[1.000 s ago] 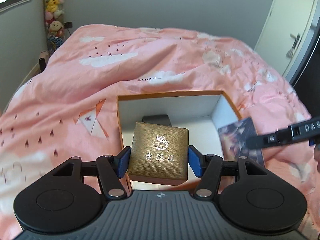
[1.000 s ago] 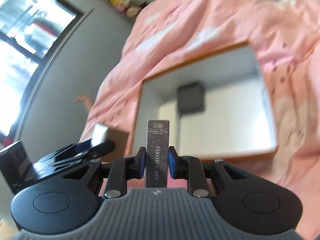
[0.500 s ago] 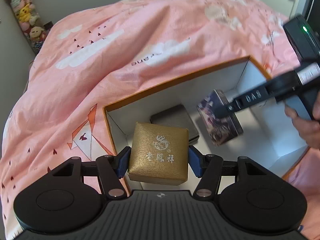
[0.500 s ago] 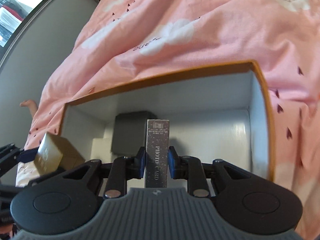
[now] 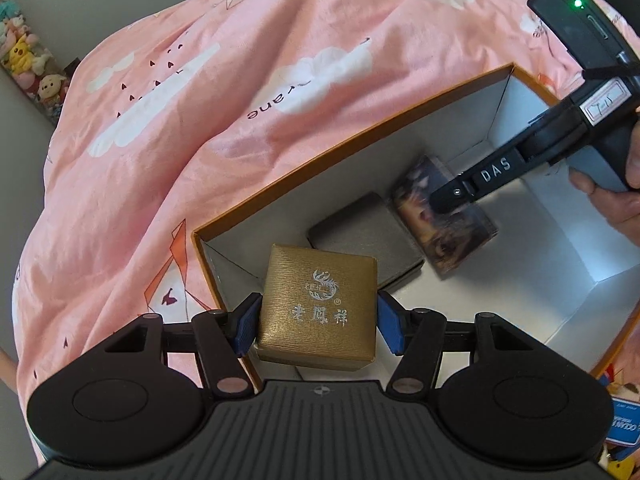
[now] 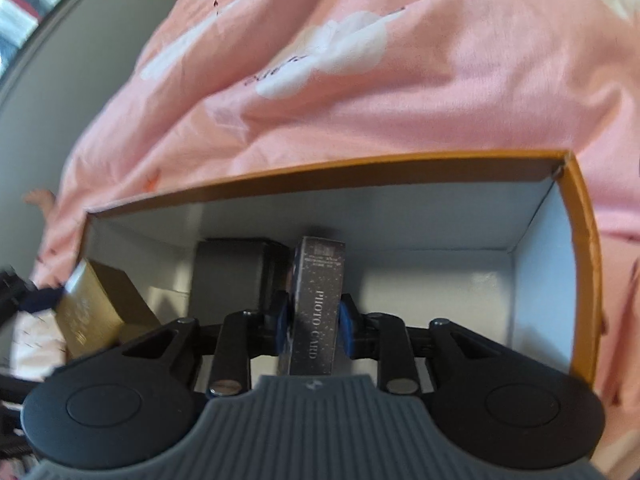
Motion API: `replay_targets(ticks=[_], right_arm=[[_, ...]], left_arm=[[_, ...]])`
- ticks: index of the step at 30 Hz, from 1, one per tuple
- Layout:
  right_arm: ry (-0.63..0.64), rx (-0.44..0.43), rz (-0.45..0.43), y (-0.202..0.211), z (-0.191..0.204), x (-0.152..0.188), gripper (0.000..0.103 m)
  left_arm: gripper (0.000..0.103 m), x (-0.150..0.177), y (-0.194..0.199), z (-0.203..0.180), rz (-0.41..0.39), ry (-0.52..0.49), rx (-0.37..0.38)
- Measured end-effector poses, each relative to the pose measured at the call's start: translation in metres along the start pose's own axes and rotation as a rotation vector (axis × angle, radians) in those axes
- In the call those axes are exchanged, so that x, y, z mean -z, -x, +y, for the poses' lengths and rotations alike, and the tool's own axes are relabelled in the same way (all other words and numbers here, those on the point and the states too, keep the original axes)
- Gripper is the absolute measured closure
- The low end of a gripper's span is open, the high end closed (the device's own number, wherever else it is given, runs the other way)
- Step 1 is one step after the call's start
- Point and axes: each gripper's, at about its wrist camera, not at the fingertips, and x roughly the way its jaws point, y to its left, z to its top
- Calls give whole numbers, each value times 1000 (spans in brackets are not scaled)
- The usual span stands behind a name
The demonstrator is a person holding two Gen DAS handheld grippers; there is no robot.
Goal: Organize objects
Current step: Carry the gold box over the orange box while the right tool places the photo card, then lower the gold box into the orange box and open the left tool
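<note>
The left tool point(image 5: 316, 326) pointed steeply downward, its blue pads point(image 5: 247, 324) pressed against the two sides of a gold box point(image 5: 318, 304), gripping it. The right tool point(image 6: 314, 326) also angled downward, its jaws opening, a dark card box point(image 6: 316, 308) standing between the pads with the right pad slightly off it. A person's hand point(image 5: 620, 200) gripped the right tool's handle at the frame's right edge.

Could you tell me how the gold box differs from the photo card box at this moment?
The gold box is squarish and plain gold with a silver emblem; the photo card box is slim, dark and speckled. The left gripper clamps the gold box at the orange box's edge; the right gripper is opening around the photo card box inside it.
</note>
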Motion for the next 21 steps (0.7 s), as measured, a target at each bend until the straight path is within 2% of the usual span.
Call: replay_targets(ticks=[3, 6, 11, 17, 21], right_arm=[[80, 118, 1, -1, 12, 3, 63], [142, 196, 3, -4, 17, 5, 64], [193, 171, 22, 5, 17, 13, 63], [240, 156, 50, 9, 15, 25, 62], [267, 145, 49, 12, 18, 32, 61]], left_arm=[[34, -3, -3, -5, 33, -54, -4], [34, -7, -8, -11, 74, -106, -9], [33, -14, -22, -18, 124, -161, -35], [33, -17, -34, -18, 123, -184, -44], [31, -15, -37, -25, 154, -305, -53]])
